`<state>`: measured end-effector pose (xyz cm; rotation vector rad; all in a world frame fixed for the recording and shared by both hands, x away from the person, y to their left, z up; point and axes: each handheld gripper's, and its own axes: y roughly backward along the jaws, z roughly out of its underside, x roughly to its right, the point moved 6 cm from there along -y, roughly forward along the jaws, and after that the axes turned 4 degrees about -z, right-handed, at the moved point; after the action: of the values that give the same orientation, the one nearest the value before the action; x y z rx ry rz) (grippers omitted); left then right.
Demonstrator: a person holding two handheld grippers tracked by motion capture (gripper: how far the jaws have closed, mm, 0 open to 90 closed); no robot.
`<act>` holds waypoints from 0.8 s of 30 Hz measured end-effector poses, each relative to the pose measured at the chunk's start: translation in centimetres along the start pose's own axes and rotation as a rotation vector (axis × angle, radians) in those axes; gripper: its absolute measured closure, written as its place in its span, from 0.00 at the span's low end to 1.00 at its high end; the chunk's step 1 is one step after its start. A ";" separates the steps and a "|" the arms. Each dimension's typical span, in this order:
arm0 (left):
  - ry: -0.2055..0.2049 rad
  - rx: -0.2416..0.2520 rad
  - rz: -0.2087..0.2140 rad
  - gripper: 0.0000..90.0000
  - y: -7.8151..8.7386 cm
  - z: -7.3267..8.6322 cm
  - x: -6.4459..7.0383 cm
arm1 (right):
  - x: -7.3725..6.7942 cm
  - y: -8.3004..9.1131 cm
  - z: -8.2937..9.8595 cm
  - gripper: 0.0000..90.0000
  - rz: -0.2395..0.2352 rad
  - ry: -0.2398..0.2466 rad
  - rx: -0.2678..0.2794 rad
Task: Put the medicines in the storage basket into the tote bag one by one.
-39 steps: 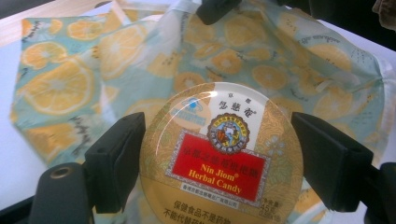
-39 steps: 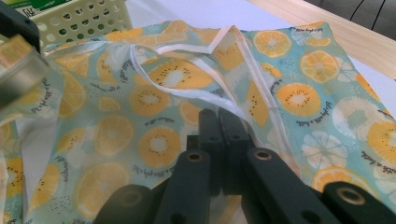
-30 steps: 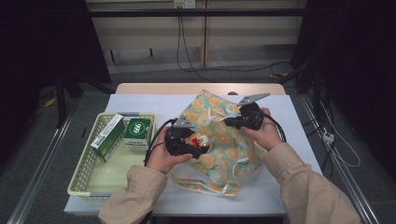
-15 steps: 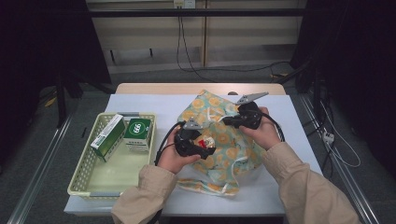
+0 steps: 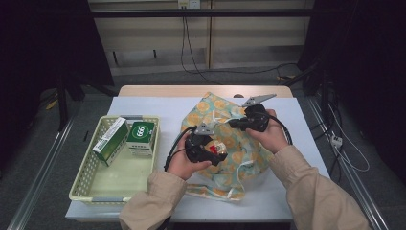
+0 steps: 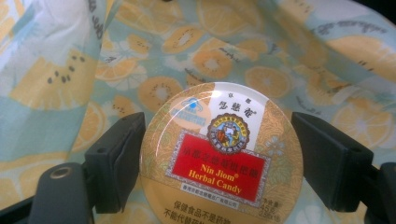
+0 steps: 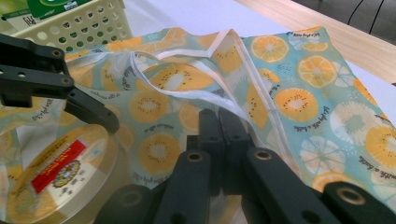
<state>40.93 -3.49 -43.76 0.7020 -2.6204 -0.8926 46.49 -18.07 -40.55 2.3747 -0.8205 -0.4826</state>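
The left gripper [image 5: 213, 151] clamped the candy tin [image 6: 222, 154] flat between its jaws. Just ahead of it lay the fruit-print bag [image 5: 239, 143], whose rim the right gripper [image 7: 223, 135] pinched, jaws together.

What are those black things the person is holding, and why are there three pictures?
Those are two hand-held claws, one in each hand. One camera looks down from above the table; the other two ride on the claws and look along their jaws. From above you see a white table, a yellow basket with two green boxes, and a fruit-print cloth bag. The left claw grips a round tin of herbal candy between its two jaws, right over the bag. The right claw has its jaws pressed together, pinching the bag's cloth near its white edge, which seems to keep the bag lifted for the tin.
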 end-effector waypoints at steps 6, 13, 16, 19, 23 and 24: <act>0.009 -0.001 -0.009 0.23 -1.1 -0.1 -0.6 | 0.2 0.2 -0.1 1.00 -0.007 -0.011 0.009; 0.044 0.006 -0.040 0.23 -3.3 -0.8 -2.1 | 0.2 0.4 -0.3 1.00 -0.013 -0.014 0.016; 0.043 0.011 -0.069 0.23 -4.1 -1.4 -3.2 | 0.1 0.5 -0.4 1.00 -0.018 -0.010 0.011; 0.035 0.040 -0.104 0.23 -4.7 -2.6 -4.5 | 0.2 0.4 -0.4 1.00 -0.021 -0.014 0.013; 0.033 0.067 -0.145 0.22 -5.2 -4.2 -5.8 | 0.5 0.2 -0.6 1.00 -0.019 -0.020 0.009; 0.034 0.080 -0.147 0.20 -5.4 -4.4 -6.0 | 0.5 0.1 -0.6 1.00 -0.016 -0.020 0.006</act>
<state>49.65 -6.20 -44.39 0.9328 -2.6140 -0.8103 47.13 -18.23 -40.13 2.3871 -0.8132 -0.5123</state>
